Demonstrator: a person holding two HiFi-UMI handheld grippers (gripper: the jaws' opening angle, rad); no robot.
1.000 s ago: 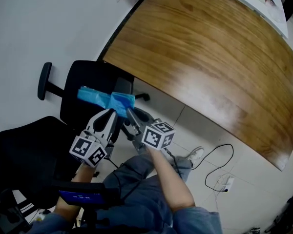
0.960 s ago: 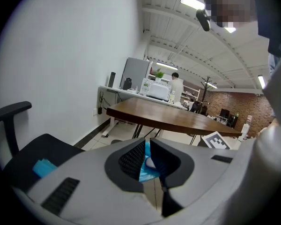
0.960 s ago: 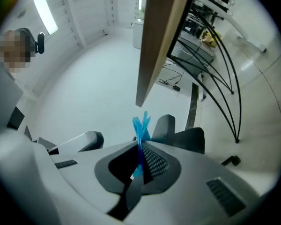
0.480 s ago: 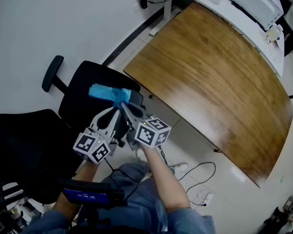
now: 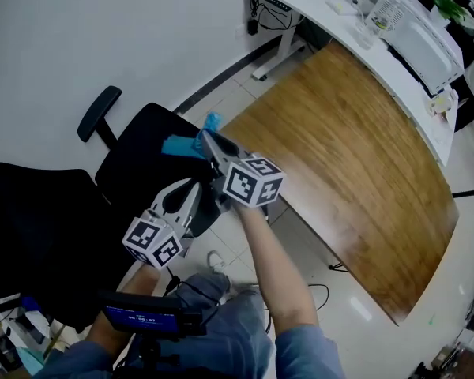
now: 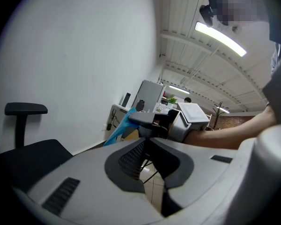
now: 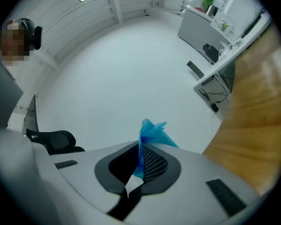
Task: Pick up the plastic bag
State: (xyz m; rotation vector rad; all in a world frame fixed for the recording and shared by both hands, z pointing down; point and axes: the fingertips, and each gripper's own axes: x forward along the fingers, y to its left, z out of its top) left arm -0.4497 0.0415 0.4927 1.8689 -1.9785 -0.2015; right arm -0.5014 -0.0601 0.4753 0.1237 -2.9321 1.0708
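Note:
The blue plastic bag [image 5: 183, 144] hangs bunched from my right gripper [image 5: 208, 140], which is shut on it above the black chair seat [image 5: 138, 160]. In the right gripper view a crumpled blue tuft [image 7: 153, 134] sticks out past the right gripper [image 7: 141, 151], and a pale scrap shows between the pads. My left gripper [image 5: 196, 188] sits lower and nearer to me, apart from the bag. In the left gripper view the left gripper [image 6: 147, 139] is shut on nothing. Beyond it are the right gripper [image 6: 143, 118] and the bag [image 6: 119, 129].
A black office chair with an armrest [image 5: 99, 113] stands against the white wall at the left. A curved wooden table [image 5: 355, 172] fills the right side, with a white desk [image 5: 379, 61] carrying equipment behind it. Cables lie on the tiled floor [image 5: 324, 290].
My right gripper has risen and swung toward the table, lifting the blue bag off the chair seat. My left gripper has risen a little and has come away from the bag.

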